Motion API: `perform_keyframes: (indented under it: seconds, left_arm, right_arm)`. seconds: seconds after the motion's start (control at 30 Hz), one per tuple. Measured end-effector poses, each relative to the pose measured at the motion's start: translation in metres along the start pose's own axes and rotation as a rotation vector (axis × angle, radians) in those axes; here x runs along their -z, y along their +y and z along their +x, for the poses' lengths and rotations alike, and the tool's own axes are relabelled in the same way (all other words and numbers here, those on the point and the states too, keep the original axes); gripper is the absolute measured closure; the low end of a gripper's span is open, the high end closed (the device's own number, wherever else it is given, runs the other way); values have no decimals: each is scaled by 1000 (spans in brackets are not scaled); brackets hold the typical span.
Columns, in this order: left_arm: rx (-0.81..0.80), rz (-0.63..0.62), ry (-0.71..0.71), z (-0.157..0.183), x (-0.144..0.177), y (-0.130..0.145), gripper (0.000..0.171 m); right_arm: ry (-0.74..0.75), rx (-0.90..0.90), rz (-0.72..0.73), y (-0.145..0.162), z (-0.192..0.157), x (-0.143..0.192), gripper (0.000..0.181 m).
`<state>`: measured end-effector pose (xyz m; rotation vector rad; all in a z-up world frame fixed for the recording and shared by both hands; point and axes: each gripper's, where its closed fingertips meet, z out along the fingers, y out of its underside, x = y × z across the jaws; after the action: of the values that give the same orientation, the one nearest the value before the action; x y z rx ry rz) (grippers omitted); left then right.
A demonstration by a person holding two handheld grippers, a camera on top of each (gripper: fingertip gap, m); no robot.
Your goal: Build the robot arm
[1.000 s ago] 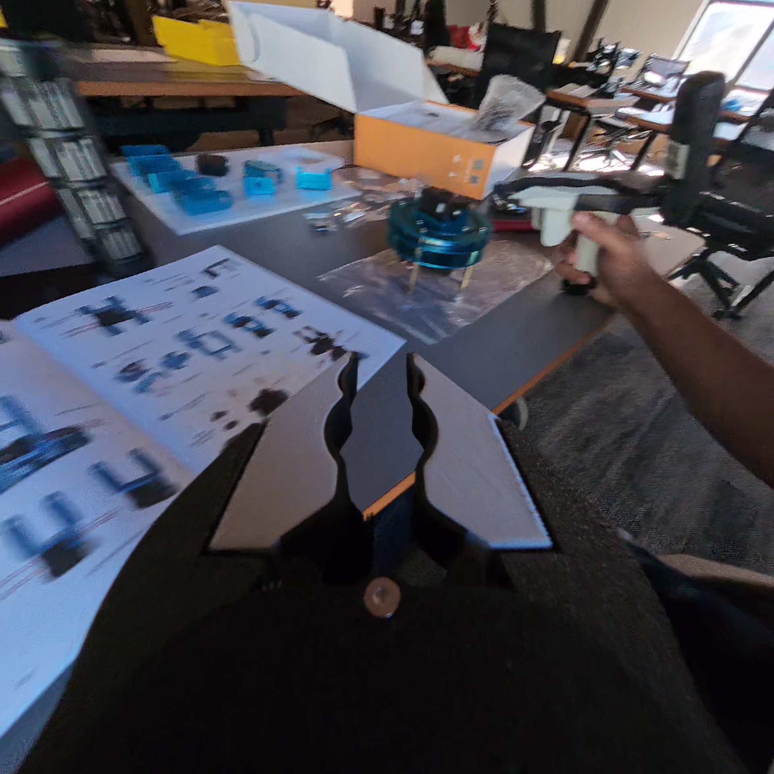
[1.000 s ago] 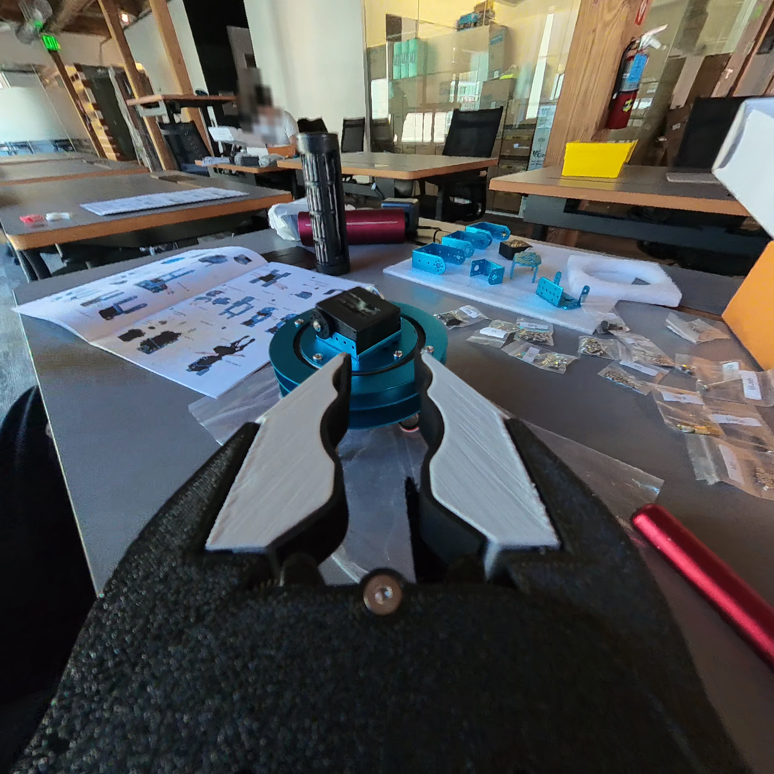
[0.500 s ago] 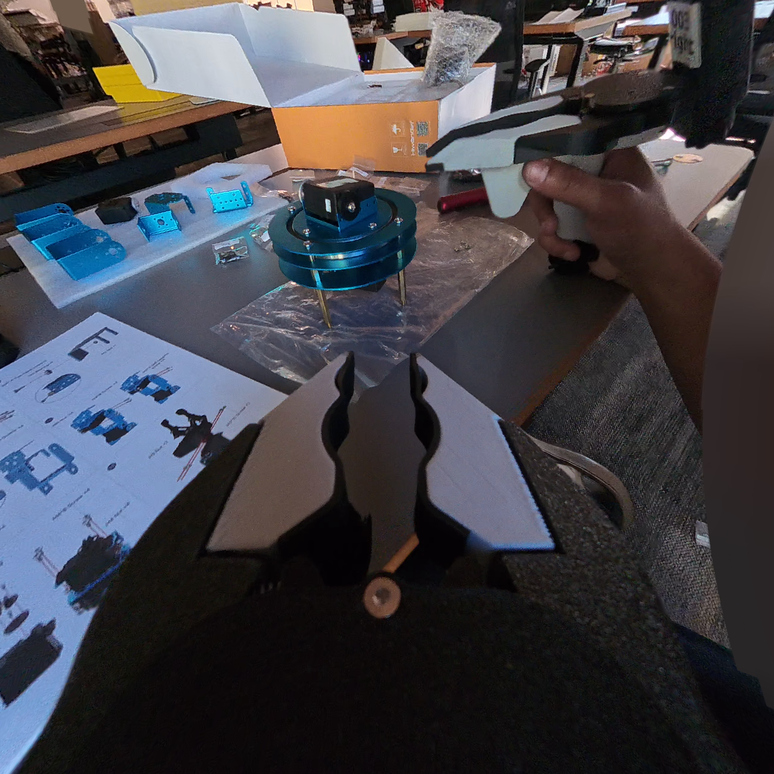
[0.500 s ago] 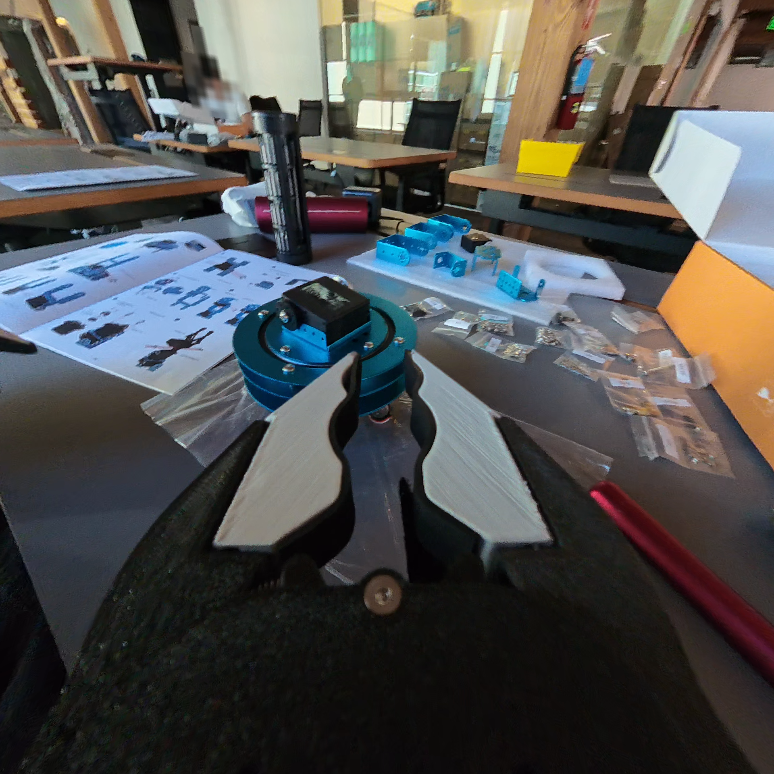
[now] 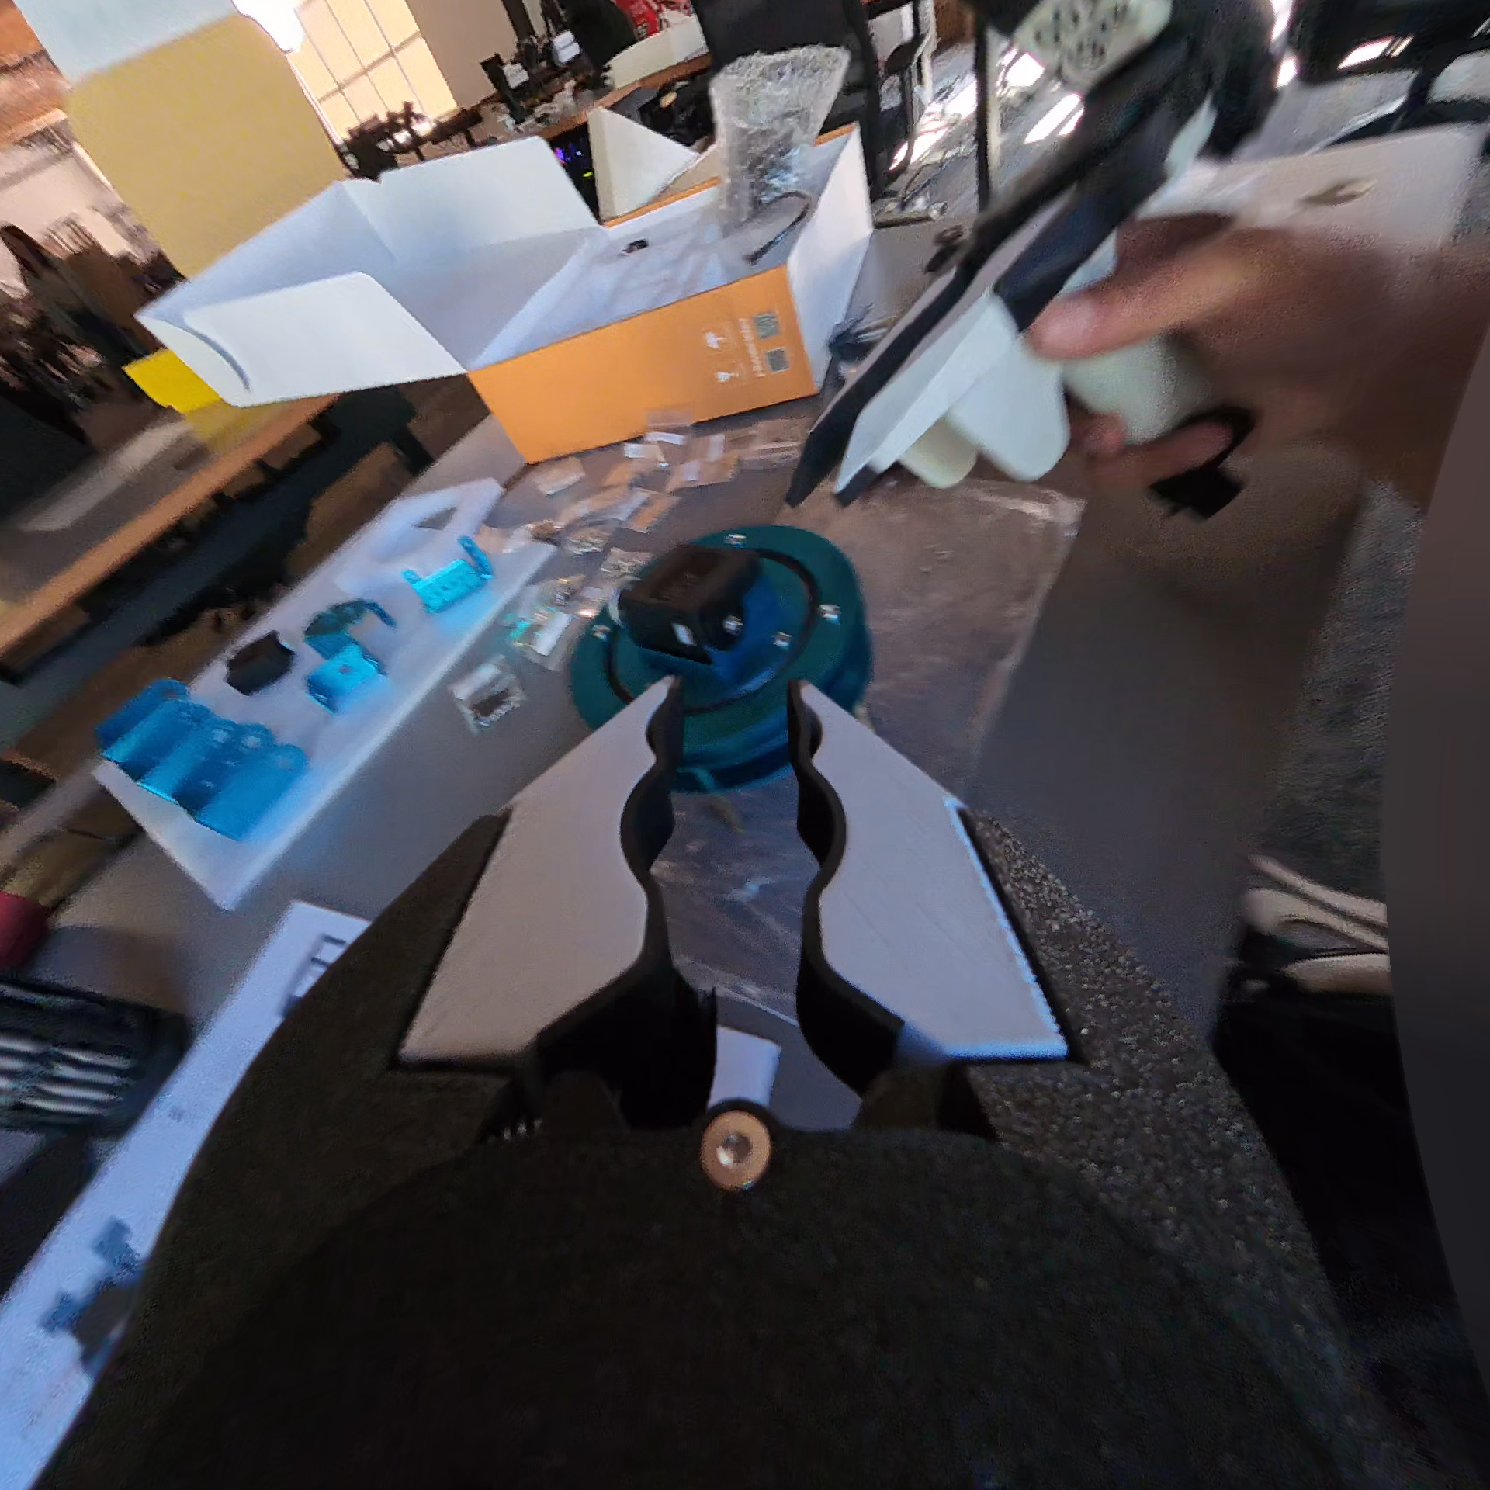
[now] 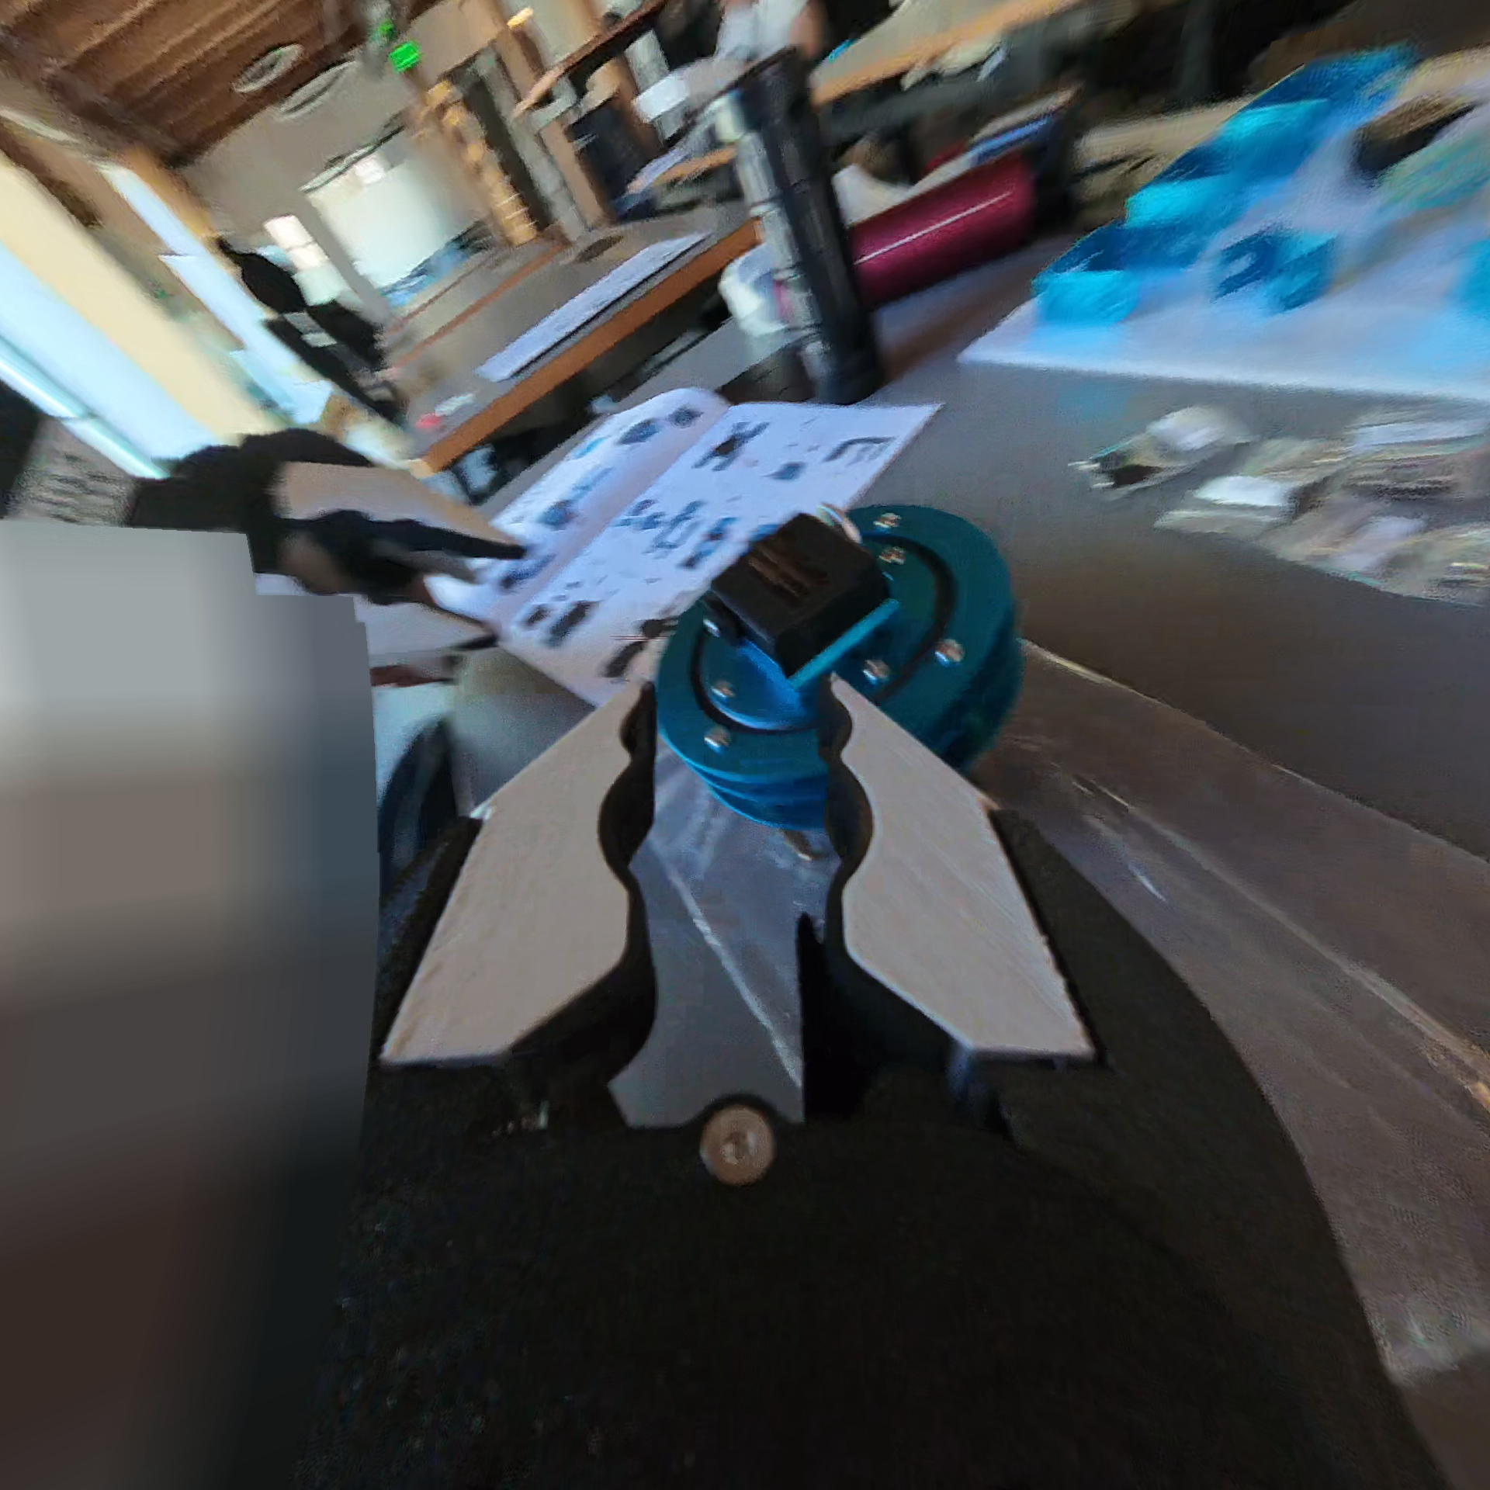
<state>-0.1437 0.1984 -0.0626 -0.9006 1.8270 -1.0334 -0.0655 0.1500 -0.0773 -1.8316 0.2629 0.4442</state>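
Observation:
A blue round base (image 5: 822, 580) with a black servo block (image 5: 693, 597) on top stands on a clear plastic sheet (image 5: 951, 564) on the grey table. My left gripper (image 5: 732, 693) is open and empty, its tips just short of the base's near edge. My right gripper (image 6: 738, 701) is open and empty, its tips at the near rim of the same base (image 6: 951, 613), below the servo (image 6: 794, 593). A hand holds the right gripper (image 5: 887, 403) above and right of the base. The left gripper (image 6: 387, 532) shows at the left over the manual. Both views are blurred.
An open orange and white box (image 5: 645, 379) stands behind the base. A white foam tray (image 5: 242, 838) holds several blue brackets. Small bags of screws (image 6: 1290, 500) lie between them. An open manual (image 6: 685, 500), a black cylinder (image 6: 806, 242) and a red tube (image 6: 943, 226) lie farther off. Tip to tip, the grippers are about 10 cm apart. The black cylinder (image 6: 806, 242) is closer to my left gripper, around 30 cm from its tips; the right tips are 35 cm off.
Both grippers have swung in towards the blue base and tilted. The right gripper's jaws stand wider apart than before. The left gripper has left the manual's edge.

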Motion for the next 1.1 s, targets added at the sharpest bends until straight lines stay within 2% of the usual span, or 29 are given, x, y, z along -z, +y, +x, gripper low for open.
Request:
perform_keyframes:
  seconds: [0.03, 0.1, 0.17, 0.2, 0.23, 0.3, 0.33, 0.4, 0.43, 0.47, 0.57, 0.67, 0.77, 0.93, 1.1]
  left_arm:
    - [-31, -11, -15, -10, -10, -1, 147]
    - [-62, -39, -23, -26, -30, 1, 150]
    - [-73, -83, -21, -41, -47, 7, 156]
    - [-69, -99, -22, -48, -53, 9, 157]
    - [-58, -108, -3, -52, -59, 12, 157]
    - [-45, -182, 129, -44, -69, 26, 155]
    - [-40, -202, 165, -44, -71, 29, 148]
    - [-4, -148, 228, -45, -74, 24, 147]
    - [25, -130, 266, -45, -74, 22, 146]
    - [53, -116, 300, -45, -75, 20, 143]
    - [99, -89, 375, -45, -81, 17, 138]
    - [134, -92, 419, -46, -82, 16, 135]
    - [158, -93, 438, -47, -82, 16, 135]
    - [139, -101, 412, -57, -81, 21, 135]
    - [152, -60, 434, -62, -73, 13, 135]
  right_arm:
    - [-65, -18, -56, -7, -5, -4, 141]
    - [-81, 34, -246, -10, 6, -15, 140]
    - [-104, 152, -421, -8, 26, -20, 142]
    - [-147, 232, -454, -8, 33, -22, 146]
    - [-201, 290, -438, -9, 36, -22, 147]
    - [-340, 355, -369, -3, 30, -20, 142]
    - [-347, 384, -331, 0, 31, -21, 140]
    - [-353, 435, -285, 7, 29, -21, 133]
    - [-304, 447, -254, 6, 35, -25, 133]
    - [-294, 446, -232, 5, 35, -28, 134]
    - [-335, 387, -193, 3, 29, -34, 121]
    - [-360, 402, -198, 3, 21, -41, 120]
    - [-337, 459, -189, -3, 20, -49, 139]
    - [-386, 418, -185, -6, 19, -48, 140]
    - [-361, 354, -318, -9, 21, -52, 141]
